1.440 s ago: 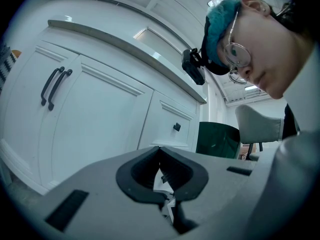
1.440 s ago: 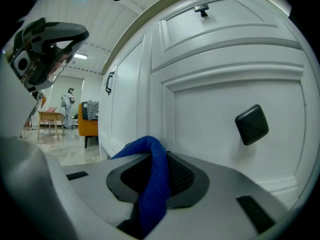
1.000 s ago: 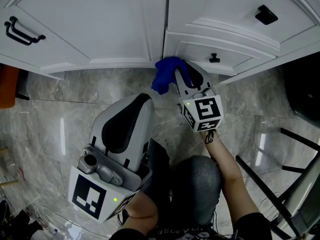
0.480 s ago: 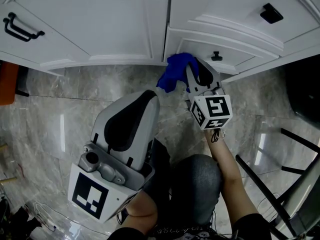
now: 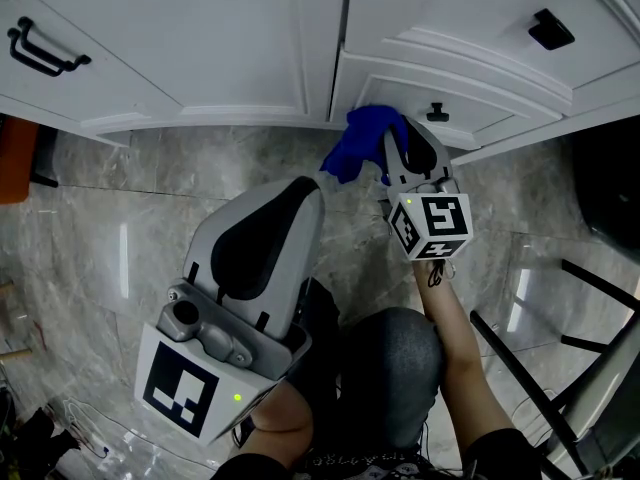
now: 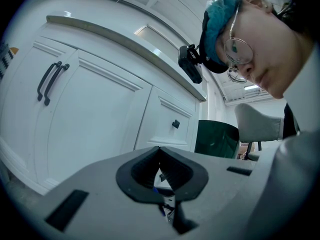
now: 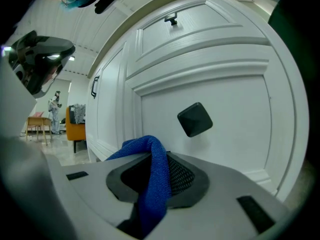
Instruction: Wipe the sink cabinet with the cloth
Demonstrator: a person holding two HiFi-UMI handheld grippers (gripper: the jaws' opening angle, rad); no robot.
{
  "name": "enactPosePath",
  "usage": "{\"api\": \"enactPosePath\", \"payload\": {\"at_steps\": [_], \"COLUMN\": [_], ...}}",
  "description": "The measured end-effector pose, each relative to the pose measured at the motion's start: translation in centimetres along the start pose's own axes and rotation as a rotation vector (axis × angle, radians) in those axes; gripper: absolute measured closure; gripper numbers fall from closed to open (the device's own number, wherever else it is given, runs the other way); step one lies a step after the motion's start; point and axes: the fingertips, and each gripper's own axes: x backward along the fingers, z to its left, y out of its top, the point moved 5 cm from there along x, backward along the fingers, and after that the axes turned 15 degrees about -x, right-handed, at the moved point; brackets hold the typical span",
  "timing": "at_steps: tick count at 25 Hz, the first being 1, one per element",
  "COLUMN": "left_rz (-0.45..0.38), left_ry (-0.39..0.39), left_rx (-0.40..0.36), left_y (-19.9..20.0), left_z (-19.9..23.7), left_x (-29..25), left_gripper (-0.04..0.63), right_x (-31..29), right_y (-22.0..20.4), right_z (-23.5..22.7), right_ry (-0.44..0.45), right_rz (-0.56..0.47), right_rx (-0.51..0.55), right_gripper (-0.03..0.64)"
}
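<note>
A blue cloth (image 5: 365,143) (image 7: 152,181) is clamped in my right gripper (image 5: 398,148) (image 7: 152,176), whose jaws are shut on it. The cloth presses against the lower edge of the white sink cabinet (image 5: 230,38) (image 7: 215,84), just below a small drawer front with a black square knob (image 5: 436,114) (image 7: 195,119). My left gripper (image 5: 262,258) (image 6: 161,176) hangs lower over the floor, away from the cabinet, its jaws shut with nothing between them. In the left gripper view the cabinet doors (image 6: 90,114) stand ahead.
Black door handles (image 5: 38,50) (image 6: 50,81) sit on the left cabinet door. A second knob (image 5: 552,30) is on the upper right drawer. Grey marble floor (image 5: 110,228) lies below. A black chair frame (image 5: 560,368) stands at right, an orange item (image 5: 12,173) at left.
My right gripper with the blue cloth has moved up and to the right along the cabinet's lower edge, toward the small knob. The left gripper has barely shifted.
</note>
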Motion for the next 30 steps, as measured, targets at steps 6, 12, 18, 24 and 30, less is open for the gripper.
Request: {"api": "enactPosePath", "payload": {"at_steps": [6, 12, 18, 24, 30], "left_rz": [0.002, 0.004, 0.005, 0.004, 0.005], "left_ry": [-0.001, -0.001, -0.001, -0.001, -0.003], "left_rx": [-0.001, -0.003, -0.005, -0.004, -0.005], "left_y": [-0.1, -0.1, 0.0, -0.1, -0.1], "left_z": [0.0, 0.0, -0.2, -0.2, -0.2], "left_x": [-0.1, -0.1, -0.1, -0.1, -0.2], "left_gripper": [0.591, 0.591, 0.591, 0.591, 0.591], "right_x": [0.2, 0.4, 0.7, 0.9, 1.1], "right_y": [0.0, 0.1, 0.2, 0.2, 0.3], "right_z": [-0.4, -0.7, -1.1, -1.4, -1.7], "right_ry": [-0.008, -0.017, -0.029, -0.037, -0.047], "right_rz": [-0.006, -0.008, -0.013, -0.017, -0.022], "right_rx": [-0.005, -0.005, -0.009, -0.010, -0.013], "right_gripper": [0.528, 0.528, 0.528, 0.528, 0.528]}}
